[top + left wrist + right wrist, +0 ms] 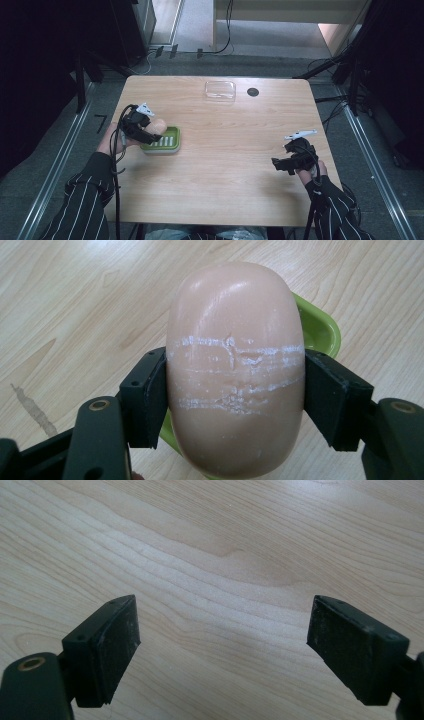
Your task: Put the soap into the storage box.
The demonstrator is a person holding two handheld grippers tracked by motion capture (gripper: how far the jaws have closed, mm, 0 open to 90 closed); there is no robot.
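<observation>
soap (235, 370) clamped in left tongs (150, 131), over green dish (167, 141) | not yet set down or carried off | right tongs (222, 645) agape, idle over bench (235, 150)

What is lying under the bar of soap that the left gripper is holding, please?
Under the soap, clamped in the left gripper, sits the green soap dish on the wooden table. Only the dish's rim peeks out here; the soap covers its inside.
</observation>
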